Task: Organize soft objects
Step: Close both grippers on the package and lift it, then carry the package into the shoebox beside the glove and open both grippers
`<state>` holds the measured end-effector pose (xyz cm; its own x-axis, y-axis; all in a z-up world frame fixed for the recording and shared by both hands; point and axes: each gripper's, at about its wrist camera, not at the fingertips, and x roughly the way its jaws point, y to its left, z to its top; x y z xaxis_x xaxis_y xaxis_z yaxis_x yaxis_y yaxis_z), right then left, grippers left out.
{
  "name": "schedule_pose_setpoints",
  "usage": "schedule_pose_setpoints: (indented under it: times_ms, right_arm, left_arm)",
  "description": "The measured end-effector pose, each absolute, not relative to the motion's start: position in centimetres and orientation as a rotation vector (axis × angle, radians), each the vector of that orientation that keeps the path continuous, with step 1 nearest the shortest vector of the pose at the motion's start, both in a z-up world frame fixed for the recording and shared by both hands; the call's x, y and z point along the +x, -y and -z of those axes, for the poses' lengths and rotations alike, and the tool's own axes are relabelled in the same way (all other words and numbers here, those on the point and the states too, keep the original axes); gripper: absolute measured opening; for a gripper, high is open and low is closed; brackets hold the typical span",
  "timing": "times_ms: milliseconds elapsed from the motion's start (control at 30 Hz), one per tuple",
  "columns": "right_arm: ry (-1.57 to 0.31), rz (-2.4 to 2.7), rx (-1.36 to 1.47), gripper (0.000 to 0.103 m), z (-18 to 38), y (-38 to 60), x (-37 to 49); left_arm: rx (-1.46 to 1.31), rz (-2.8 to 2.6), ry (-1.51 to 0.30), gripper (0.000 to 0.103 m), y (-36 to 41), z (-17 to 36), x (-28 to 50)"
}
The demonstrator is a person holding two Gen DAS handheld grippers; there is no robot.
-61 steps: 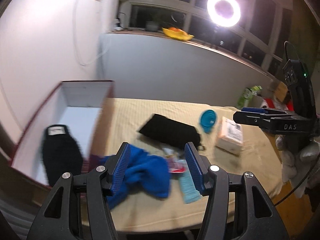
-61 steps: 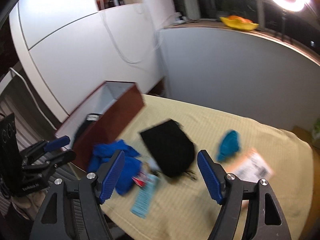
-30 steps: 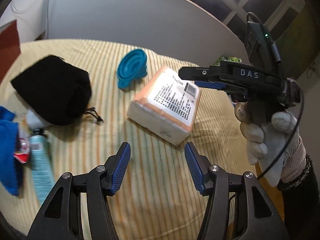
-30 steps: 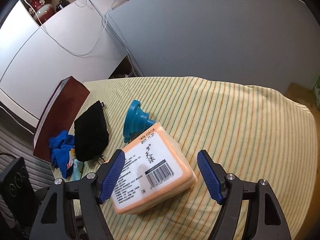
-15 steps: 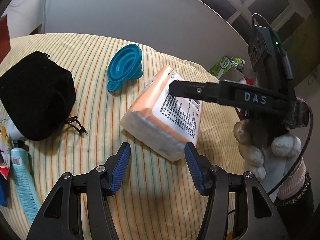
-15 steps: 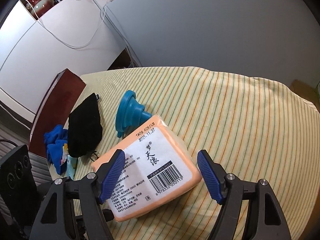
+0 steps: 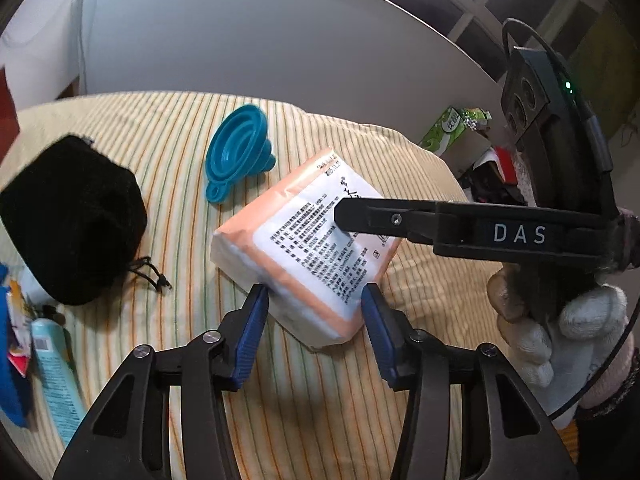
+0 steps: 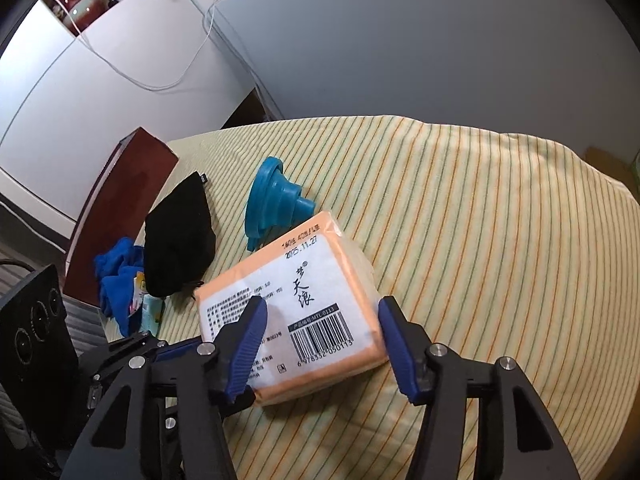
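Observation:
An orange and white tissue pack (image 7: 304, 248) lies flat on the striped yellow cloth (image 7: 320, 400). My left gripper (image 7: 316, 320) is open, its blue pads on either side of the pack's near corner. My right gripper (image 8: 320, 336) is open too, its pads straddling the pack (image 8: 296, 300) from the other side; one of its fingers (image 7: 384, 220) reaches over the pack's label. A black drawstring pouch (image 7: 72, 220) lies to the left, also in the right wrist view (image 8: 178, 236). Blue cloth (image 8: 118, 272) lies beyond it.
A blue collapsible funnel (image 7: 236, 152) lies behind the pack, also in the right wrist view (image 8: 276, 200). A pale blue tube (image 7: 52, 368) and small packets lie at the left edge. A dark red box (image 8: 120, 204) stands at the table's far end. A grey wall (image 7: 240, 40) backs the table.
Both grippers swung away from the box and blue cloth and closed in on the tissue pack, which now sits between both pairs of open pads.

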<state>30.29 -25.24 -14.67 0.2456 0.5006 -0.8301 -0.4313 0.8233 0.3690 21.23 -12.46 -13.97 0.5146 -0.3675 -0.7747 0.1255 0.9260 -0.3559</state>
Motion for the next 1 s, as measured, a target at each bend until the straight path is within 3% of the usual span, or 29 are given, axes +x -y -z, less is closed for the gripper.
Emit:
schedule_pose_setpoints:
  times_ms: [533, 1000]
  right_arm:
    - [-1.079, -0.627, 0.039, 0.051, 9.8, 24.1, 26.3]
    - [-0.967, -0.733, -0.021, 0.051, 3.4, 15.1, 22.3]
  left_arm:
    - [-0.248, 0.298, -0.883, 0.047, 9.7, 9.7, 18.4]
    - [-0.255, 0.198, -0.733, 0.047, 1.5, 4.2, 13.5]
